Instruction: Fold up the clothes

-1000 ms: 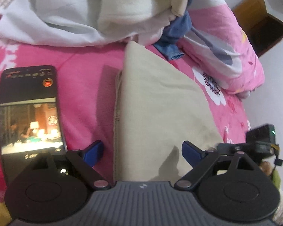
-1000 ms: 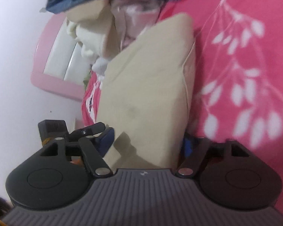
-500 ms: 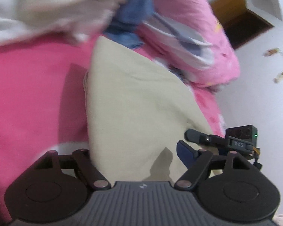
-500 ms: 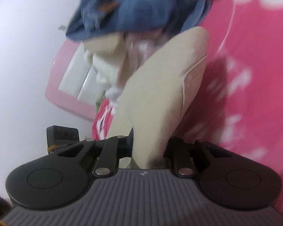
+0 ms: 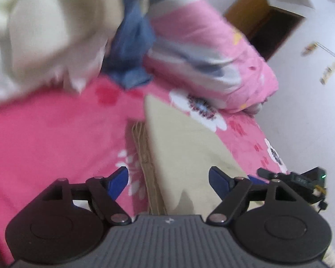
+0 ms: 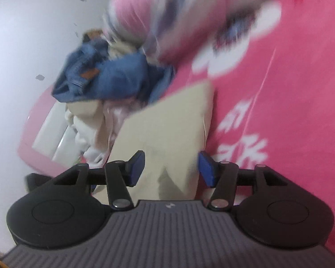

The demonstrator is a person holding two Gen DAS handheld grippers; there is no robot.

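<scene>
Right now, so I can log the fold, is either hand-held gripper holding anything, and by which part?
Nothing is held. Both the left hand-held gripper and the right hand-held gripper, just opened, stand open over the folded beige garment, pads clear of it.

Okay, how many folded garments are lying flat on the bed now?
1: the folded beige garment lies on the pink bedsheet, in front of the unfolded clothes pile. Others may be hidden inside that pile.
</scene>
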